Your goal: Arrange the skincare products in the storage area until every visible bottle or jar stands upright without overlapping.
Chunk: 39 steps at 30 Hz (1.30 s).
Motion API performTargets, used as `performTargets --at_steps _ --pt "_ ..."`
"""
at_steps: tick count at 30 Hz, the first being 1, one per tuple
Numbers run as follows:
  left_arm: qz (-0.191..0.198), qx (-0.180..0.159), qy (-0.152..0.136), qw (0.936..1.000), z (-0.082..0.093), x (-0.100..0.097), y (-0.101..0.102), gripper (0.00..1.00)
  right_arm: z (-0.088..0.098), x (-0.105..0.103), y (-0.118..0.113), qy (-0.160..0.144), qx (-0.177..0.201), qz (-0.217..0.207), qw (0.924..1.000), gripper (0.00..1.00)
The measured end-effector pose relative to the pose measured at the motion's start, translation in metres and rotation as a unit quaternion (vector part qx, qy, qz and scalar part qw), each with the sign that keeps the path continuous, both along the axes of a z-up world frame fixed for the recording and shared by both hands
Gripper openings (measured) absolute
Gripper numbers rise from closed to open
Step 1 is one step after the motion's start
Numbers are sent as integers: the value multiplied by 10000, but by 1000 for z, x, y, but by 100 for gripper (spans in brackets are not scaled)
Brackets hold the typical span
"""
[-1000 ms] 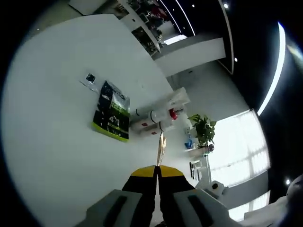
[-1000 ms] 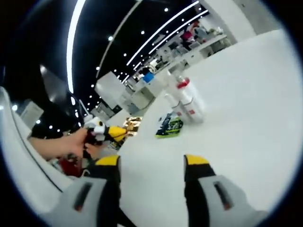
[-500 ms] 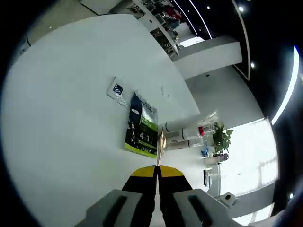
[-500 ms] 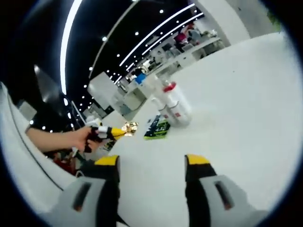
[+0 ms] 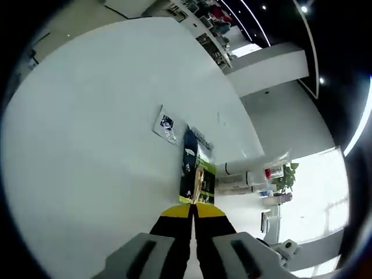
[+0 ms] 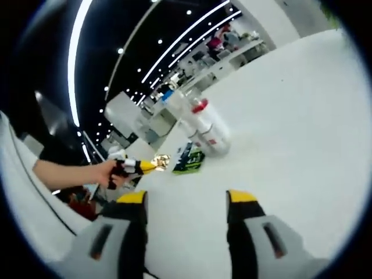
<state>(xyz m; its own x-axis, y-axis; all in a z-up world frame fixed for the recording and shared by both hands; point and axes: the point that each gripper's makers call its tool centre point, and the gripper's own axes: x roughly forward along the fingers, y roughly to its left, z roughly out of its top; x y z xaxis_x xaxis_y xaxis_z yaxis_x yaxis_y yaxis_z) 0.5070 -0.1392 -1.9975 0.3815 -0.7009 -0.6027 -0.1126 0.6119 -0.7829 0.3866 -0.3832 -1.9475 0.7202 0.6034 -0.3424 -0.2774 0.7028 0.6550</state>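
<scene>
Pinching a gold item (image 5: 199, 181), left gripper (image 6: 152, 164); right gripper (image 6: 185, 197) agape.

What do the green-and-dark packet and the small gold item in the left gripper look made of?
Green-and-dark packet: likely printed plastic film or foil, flat with a slight sheen. Small gold item, pinched in the left gripper: shiny, probably metallic foil or gilt plastic; too small to settle.

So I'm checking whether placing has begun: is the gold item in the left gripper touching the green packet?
Apart. The right gripper view shows the gold item held clear of the green packet.
</scene>
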Motion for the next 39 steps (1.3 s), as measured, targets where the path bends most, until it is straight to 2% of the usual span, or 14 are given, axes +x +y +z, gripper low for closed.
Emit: performTargets --at_steps 9,11,16,23,29,32,36,39 --pt "39 140 112 9998 -14 14 6 0 -14 -3 0 255 -56 61 9996 52" --pt "49 160 161 9997 -19 16 6 0 -14 0 -1 314 40 37 9995 52" --pt "132 191 295 9993 -31 20 6 0 -14 8 -1 337 44 62 9994 52" --pt "335 162 367 9986 -36 31 10 0 -17 12 1 395 72 81 9992 52" --pt "182 370 426 9982 -43 32 12 1 -22 14 2 475 78 86 9988 52" --pt "-66 637 416 9971 -48 29 14 1 -22 16 4 488 116 90 9987 52" --pt "-447 883 446 9941 -51 26 14 1 -22 17 8 497 117 128 9986 52" --pt "-797 1227 517 9879 -56 24 20 1 -23 17 10 504 107 152 9986 51"
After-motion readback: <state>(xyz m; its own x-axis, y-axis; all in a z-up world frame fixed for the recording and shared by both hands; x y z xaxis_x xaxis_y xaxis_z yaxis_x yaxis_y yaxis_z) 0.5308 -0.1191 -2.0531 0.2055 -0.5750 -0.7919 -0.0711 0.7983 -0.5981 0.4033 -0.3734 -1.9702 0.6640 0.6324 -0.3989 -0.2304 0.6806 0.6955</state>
